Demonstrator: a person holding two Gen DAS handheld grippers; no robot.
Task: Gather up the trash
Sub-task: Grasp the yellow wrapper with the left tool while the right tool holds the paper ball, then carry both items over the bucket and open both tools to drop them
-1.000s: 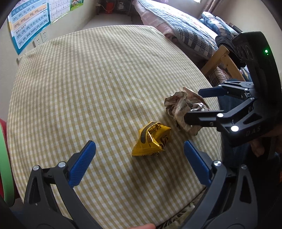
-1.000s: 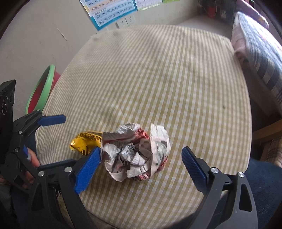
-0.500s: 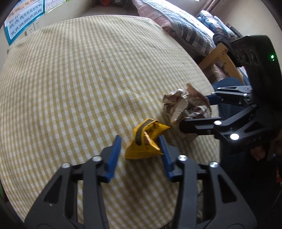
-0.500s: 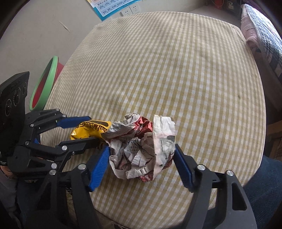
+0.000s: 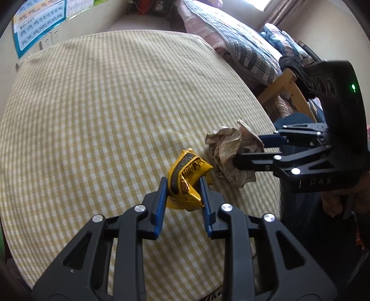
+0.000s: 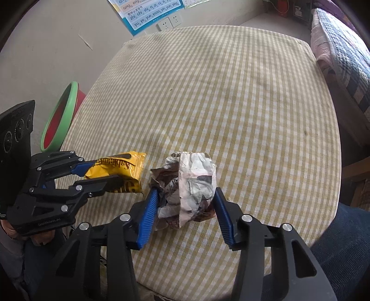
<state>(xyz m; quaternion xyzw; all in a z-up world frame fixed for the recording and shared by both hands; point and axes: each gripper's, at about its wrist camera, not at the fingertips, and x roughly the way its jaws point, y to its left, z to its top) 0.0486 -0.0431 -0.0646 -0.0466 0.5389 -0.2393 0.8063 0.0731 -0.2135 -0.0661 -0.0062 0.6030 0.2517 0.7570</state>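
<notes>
My left gripper (image 5: 183,185) is shut on a crumpled yellow snack wrapper (image 5: 186,179) and holds it just above the checked tablecloth (image 5: 104,111). It also shows in the right wrist view (image 6: 92,174) with the wrapper (image 6: 118,167). My right gripper (image 6: 185,196) is shut on a ball of crumpled newspaper (image 6: 189,187) near the table's front edge. In the left wrist view the right gripper (image 5: 254,150) and newspaper ball (image 5: 231,150) are at the right.
A red basin with a green rim (image 6: 61,115) stands on the floor left of the table. A bed with plaid bedding (image 5: 231,39) and a wooden chair (image 5: 286,90) are to the right. A poster and wall sockets (image 6: 168,20) are behind the table.
Both grippers closed: the left one on the yellow wrapper, the right one on the newspaper ball. Both pieces have lifted slightly off the cloth.
</notes>
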